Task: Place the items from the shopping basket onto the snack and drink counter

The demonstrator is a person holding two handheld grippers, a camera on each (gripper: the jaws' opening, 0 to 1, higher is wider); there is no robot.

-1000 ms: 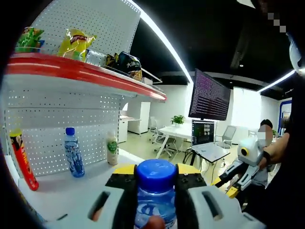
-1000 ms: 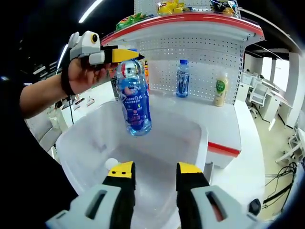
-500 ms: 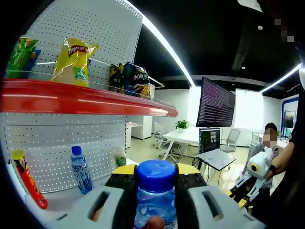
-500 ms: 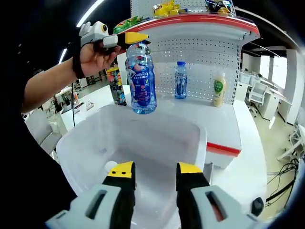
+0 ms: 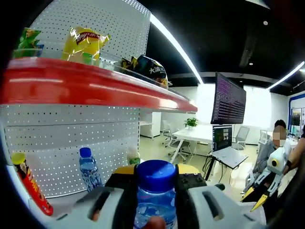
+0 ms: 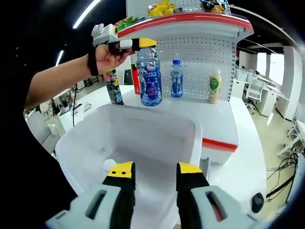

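Large water bottle [image 6: 149, 76] hanging upright, long axis vertical, gripped at the neck by the left claw [image 6: 138, 44], base just above the white table [image 6: 217, 119] and left of the small water bottle [image 6: 176, 78] and yogurt drink [image 6: 214, 87]. Right claw [image 6: 154, 171] parted, holding nothing, over the white shopping basket [image 6: 197, 140], well short of the table. Straight descent judged sufficient for placement.

Setting: we log a mock shop corner set up inside an open-plan office. Shop fittings: white pegboard shelving [image 5: 71, 143] with a red-edged upper shelf [image 5: 95, 88] carrying snack bags [image 5: 88, 43], a white counter [image 6: 209, 112] with bottled drinks [image 6: 177, 78]. Office fittings: wall monitor [image 5: 228, 98] showing text, laptop [image 5: 221, 140] on a desk, swivel chairs [image 5: 242, 136], potted plant [image 5: 192, 122], strip ceiling lights [image 5: 174, 43].
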